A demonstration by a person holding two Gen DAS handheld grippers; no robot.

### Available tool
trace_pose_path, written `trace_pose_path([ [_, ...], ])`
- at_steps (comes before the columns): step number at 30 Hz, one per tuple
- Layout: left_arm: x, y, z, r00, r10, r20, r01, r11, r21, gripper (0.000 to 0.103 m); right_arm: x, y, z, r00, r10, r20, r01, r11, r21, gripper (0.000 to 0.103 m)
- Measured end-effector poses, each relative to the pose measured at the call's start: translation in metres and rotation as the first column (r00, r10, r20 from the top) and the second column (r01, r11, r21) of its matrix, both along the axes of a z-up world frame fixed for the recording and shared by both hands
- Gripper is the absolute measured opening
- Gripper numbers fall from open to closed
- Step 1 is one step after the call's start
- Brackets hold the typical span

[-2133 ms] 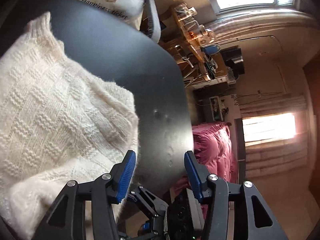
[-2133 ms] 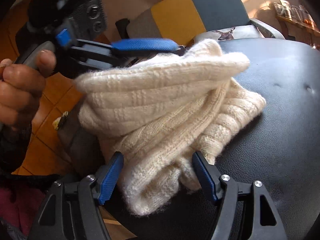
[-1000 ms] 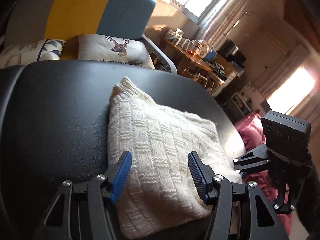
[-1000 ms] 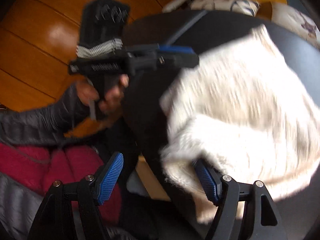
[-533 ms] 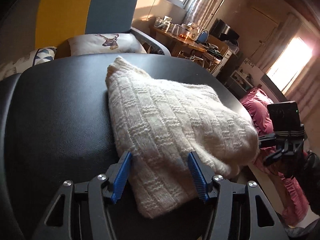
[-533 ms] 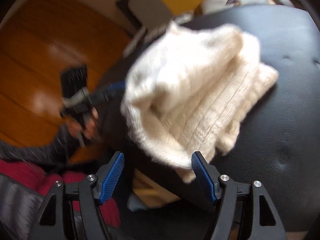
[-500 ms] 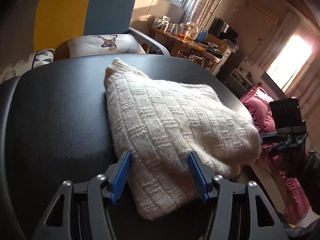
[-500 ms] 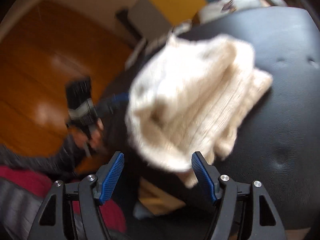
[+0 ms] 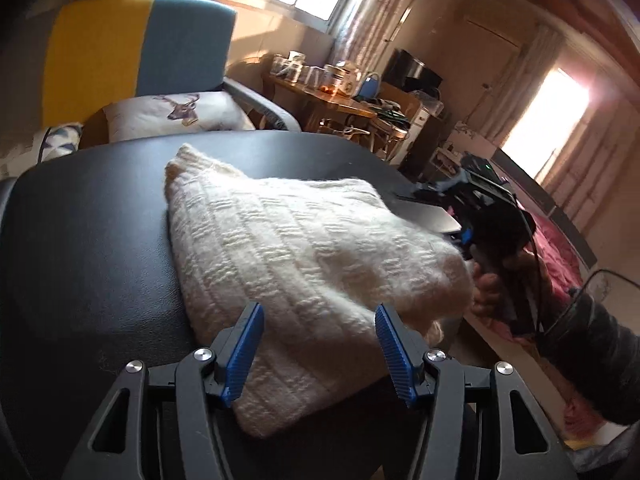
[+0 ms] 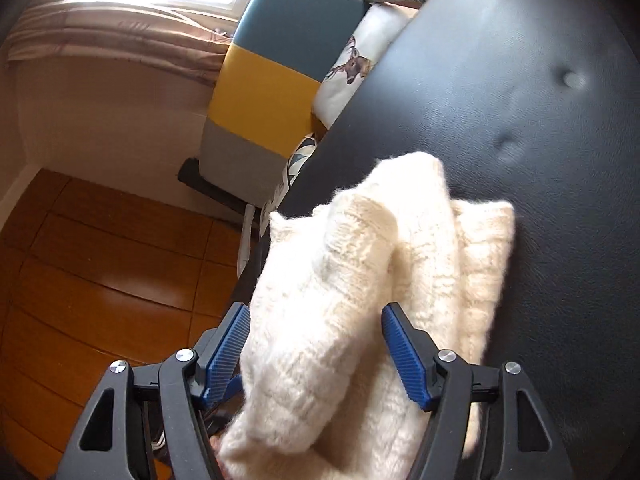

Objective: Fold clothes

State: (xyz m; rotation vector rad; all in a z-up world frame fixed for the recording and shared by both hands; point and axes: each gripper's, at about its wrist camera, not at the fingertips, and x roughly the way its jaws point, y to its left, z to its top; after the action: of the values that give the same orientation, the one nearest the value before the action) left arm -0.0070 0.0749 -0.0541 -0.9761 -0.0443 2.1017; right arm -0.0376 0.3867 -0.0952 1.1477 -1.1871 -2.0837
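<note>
On black table [image 9: 80, 240], one folded sweater [image 9: 304, 256].

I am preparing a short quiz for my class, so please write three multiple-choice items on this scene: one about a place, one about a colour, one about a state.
1. Where does the cream sweater lie?
A. on the wooden floor
B. on the black padded surface
C. on the armchair seat

2. Which colours show on the armchair back?
A. red and green
B. all black
C. yellow and blue

3. How is the left claw?
A. open, its blue pads either side of the sweater's near edge
B. shut on the deer cushion
C. out of view

Answers: 1 B, the knit rests on the dark leather-like top. 2 C, yellow and blue panels sit side by side. 3 A, a wide gap shows between the pads.
</note>
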Motion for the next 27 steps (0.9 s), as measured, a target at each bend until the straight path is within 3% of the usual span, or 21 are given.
trace_pose_path([
  [2,0.007,0.015,-0.004,0.998,-0.057,-0.02,0.056,0.997,-0.043,0.058,-0.014,0.0,0.0,1.0,0.009,0.009,-0.009,0.998,0.065,0.046],
  [3,0.008,0.022,-0.007,0.996,-0.085,-0.017,0.084,0.995,-0.061,0.058,-0.024,-0.005,-0.004,0.999,0.022,0.034,-0.027,0.988,0.154,0.015],
  [6,0.012,0.042,-0.022,0.987,-0.158,-0.003,0.157,0.98,-0.124,0.058,-0.033,-0.03,0.007,0.995,0.09,0.036,-0.097,0.914,0.394,0.011],
  [9,0.015,0.051,-0.038,0.97,-0.24,0.03,0.242,0.957,-0.162,0.058,-0.026,-0.034,0.062,0.986,0.126,-0.11,-0.05,0.851,0.523,0.011],
  [11,0.02,0.053,-0.041,0.958,-0.286,0.003,0.281,0.941,-0.19,0.06,-0.023,-0.032,0.083,0.975,0.14,-0.172,-0.009,0.801,0.598,0.011],
  [13,0.026,0.059,-0.045,0.939,-0.343,-0.018,0.328,0.91,-0.253,0.06,-0.028,-0.032,0.065,0.983,0.147,-0.108,-0.036,0.734,0.679,0.011],
  [15,0.03,0.062,-0.046,0.923,-0.385,-0.023,0.361,0.884,-0.297,0.06,-0.032,-0.026,0.021,0.989,0.145,0.005,-0.109,0.721,0.685,0.011],
  [17,0.032,0.063,-0.043,0.904,-0.428,-0.01,0.401,0.853,-0.333,0.06,-0.029,-0.006,-0.011,0.994,0.109,0.003,-0.092,0.822,0.562,0.011],
  [19,0.027,0.06,-0.033,0.893,-0.449,0.036,0.436,0.841,-0.319,0.06,-0.022,0.01,-0.023,0.997,0.074,-0.033,-0.051,0.893,0.447,0.011],
  [21,0.011,0.054,-0.017,0.894,-0.432,0.12,0.447,0.879,-0.165,0.059,-0.013,0.025,-0.032,0.997,0.035,-0.069,-0.01,0.943,0.333,0.012],
  [24,-0.011,0.052,0.004,0.888,-0.412,0.203,0.407,0.911,0.069,0.059,-0.007,0.033,-0.041,0.996,0.009,-0.094,0.015,0.969,0.246,0.012],
  [27,-0.036,0.067,0.009,0.896,-0.375,0.238,0.34,0.924,0.177,0.059,-0.008,0.033,-0.044,0.995,0.0,-0.104,0.023,0.975,0.221,0.012],
])
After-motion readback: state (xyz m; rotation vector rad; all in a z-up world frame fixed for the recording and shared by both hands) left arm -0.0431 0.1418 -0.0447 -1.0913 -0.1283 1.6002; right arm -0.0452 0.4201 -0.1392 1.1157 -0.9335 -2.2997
